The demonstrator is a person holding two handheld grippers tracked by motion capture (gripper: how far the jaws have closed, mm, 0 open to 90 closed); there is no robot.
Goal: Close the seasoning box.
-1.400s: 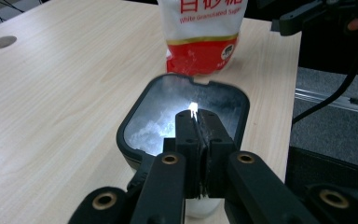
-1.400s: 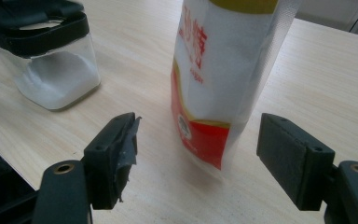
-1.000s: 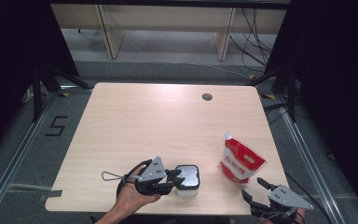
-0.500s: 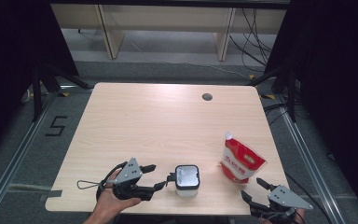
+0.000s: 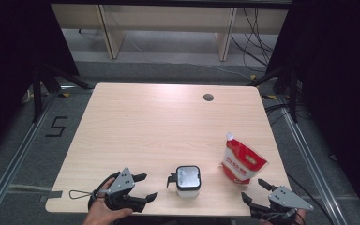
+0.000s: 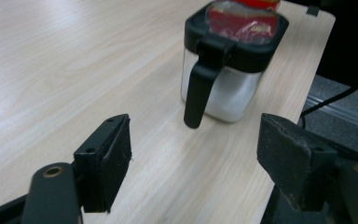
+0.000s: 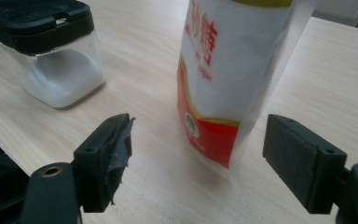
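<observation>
A clear jar with a black lid and handle (image 5: 188, 180) stands near the table's front edge, partly full of white powder (image 6: 223, 70) (image 7: 51, 51). A red and white stand-up pouch (image 5: 241, 161) (image 7: 233, 70) stands to its right. My left gripper (image 5: 143, 187) is open at the front left, a short way left of the jar's handle (image 6: 198, 88), touching nothing. At the front right corner my right gripper (image 5: 258, 191) is open, just short of the pouch, with nothing between its fingers.
The light wooden table (image 5: 168, 126) has a dark round cable hole (image 5: 208, 97) at the back right. Black frame legs and cables stand on the grey floor around it. A shelf unit stands behind the table.
My left gripper let go of the jar's handle and drew back to the left, its jaws apart. The jar stayed in place. The right gripper and the pouch have not moved.
</observation>
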